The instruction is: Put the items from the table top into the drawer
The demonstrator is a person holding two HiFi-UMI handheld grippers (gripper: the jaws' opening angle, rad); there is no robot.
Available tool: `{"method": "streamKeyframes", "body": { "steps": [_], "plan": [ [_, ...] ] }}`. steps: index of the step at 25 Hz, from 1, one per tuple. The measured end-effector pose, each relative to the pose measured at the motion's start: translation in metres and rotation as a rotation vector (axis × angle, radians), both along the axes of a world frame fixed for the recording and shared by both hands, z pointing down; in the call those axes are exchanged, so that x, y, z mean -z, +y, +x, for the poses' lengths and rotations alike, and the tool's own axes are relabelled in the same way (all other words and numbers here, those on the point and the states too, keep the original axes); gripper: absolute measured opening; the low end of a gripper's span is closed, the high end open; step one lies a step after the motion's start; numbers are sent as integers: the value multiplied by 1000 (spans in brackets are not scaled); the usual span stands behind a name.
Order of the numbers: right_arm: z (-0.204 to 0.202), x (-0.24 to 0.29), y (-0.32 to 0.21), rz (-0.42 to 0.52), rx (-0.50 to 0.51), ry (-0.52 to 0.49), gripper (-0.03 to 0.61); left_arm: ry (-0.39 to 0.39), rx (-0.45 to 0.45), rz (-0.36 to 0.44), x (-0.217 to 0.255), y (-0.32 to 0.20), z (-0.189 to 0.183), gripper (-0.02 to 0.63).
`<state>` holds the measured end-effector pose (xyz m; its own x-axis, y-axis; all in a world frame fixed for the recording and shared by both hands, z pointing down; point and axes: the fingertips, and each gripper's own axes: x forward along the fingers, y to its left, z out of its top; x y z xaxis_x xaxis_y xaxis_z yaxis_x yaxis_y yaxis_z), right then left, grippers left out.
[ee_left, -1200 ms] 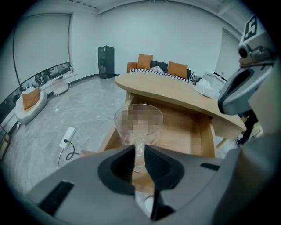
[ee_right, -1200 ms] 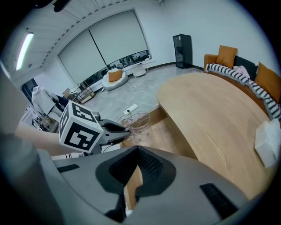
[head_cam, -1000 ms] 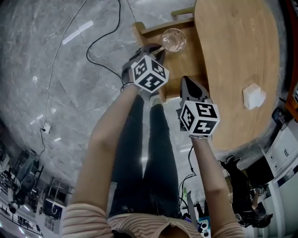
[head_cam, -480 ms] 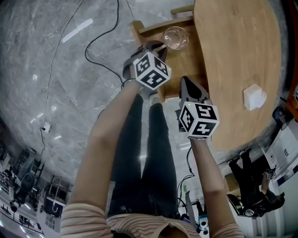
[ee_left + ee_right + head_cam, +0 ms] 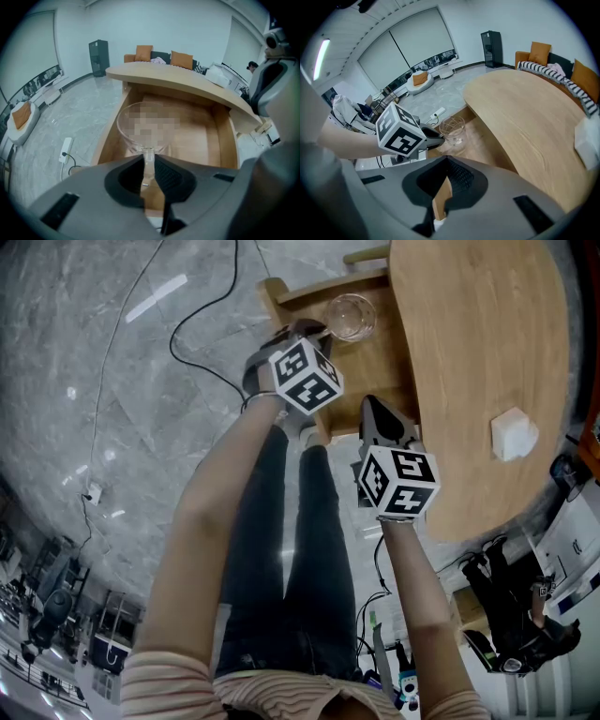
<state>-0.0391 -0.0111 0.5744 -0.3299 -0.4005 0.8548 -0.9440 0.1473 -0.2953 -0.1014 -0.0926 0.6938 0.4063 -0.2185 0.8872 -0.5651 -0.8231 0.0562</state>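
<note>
A clear stemmed glass (image 5: 349, 317) hangs over the open wooden drawer (image 5: 379, 367). My left gripper (image 5: 315, 333) is shut on its stem, and in the left gripper view the stem (image 5: 148, 161) stands upright between the pads of my left gripper (image 5: 148, 169) with the bowl (image 5: 145, 126) above the drawer's floor (image 5: 199, 136). My right gripper (image 5: 373, 409) hovers at the near edge of the round wooden table (image 5: 478, 343), jaws together with nothing in them. A white boxy item (image 5: 513, 434) lies on the table top. The right gripper view shows the glass (image 5: 453, 129) too.
A black cable (image 5: 192, 329) runs across the grey marble floor to a power strip (image 5: 92, 496). The person's legs (image 5: 291, 549) stand just before the drawer. Another person (image 5: 511, 615) is at the lower right. A sofa with orange cushions (image 5: 159, 55) lies beyond the table.
My left gripper, with the glass in it, has sunk a little toward the drawer. The right gripper has stayed in place.
</note>
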Motion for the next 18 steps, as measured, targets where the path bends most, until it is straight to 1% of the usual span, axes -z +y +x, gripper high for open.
{"method": "streamKeyframes", "body": {
  "steps": [5,12,18],
  "plan": [
    [4,-2,2,-8,0,1,9,-29,25,-45,-12,4,-1,51],
    [10,-4,0,-20,-4,2,9,-50,30,-69,-20,4,4,49],
    [12,-7,0,-29,0,-4,9,-76,5,-92,-29,4,8,49]
  ]
}}
